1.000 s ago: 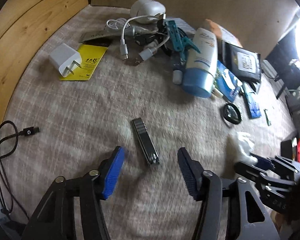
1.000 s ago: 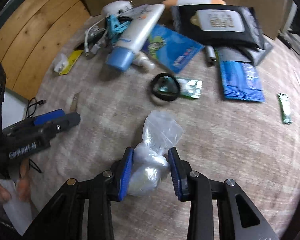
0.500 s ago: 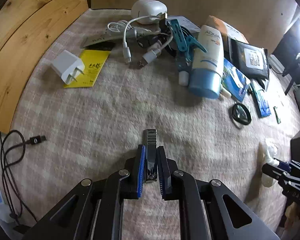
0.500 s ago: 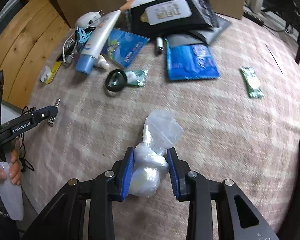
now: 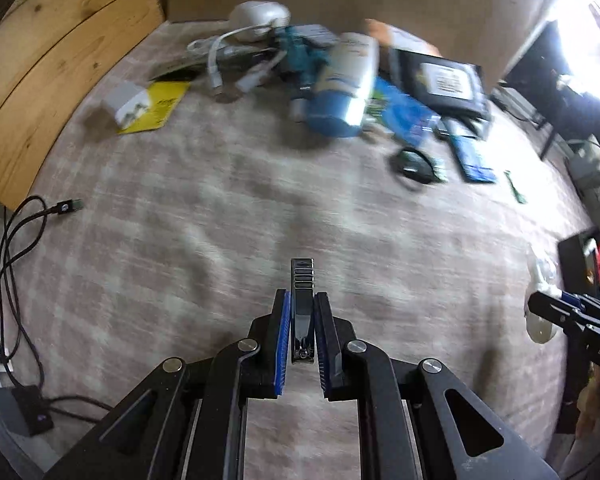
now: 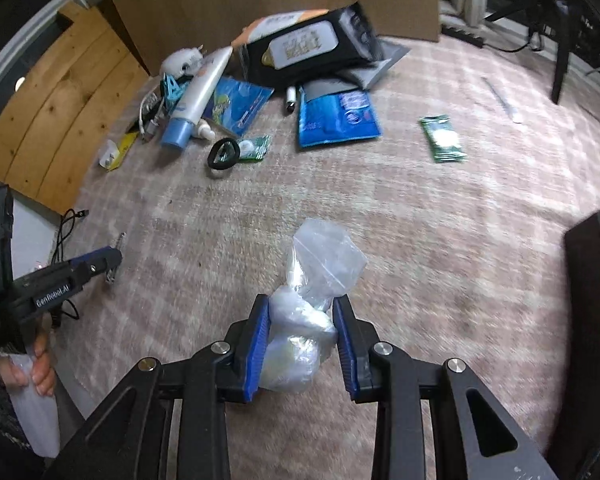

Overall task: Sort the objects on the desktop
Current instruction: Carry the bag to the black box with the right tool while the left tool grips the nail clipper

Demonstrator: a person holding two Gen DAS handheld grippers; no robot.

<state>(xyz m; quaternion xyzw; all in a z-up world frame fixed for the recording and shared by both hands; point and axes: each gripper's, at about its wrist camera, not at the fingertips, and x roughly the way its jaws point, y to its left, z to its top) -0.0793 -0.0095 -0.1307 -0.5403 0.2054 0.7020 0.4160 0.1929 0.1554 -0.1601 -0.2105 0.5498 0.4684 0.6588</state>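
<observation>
White lettering "GenRobot.AI" runs along the side of the left gripper (image 6: 114, 258) in the right wrist view, and the letters "DAS" show on the right gripper (image 5: 540, 306) in the left wrist view.

left hand-held gripper (image 5: 302, 334): jaws just closed onto the nail clipper (image 5: 302, 312), which was lying loose between them before
nail clipper: lifted off the worktop (image 5: 220, 240), its tip now at 12 o'clock
</observation>
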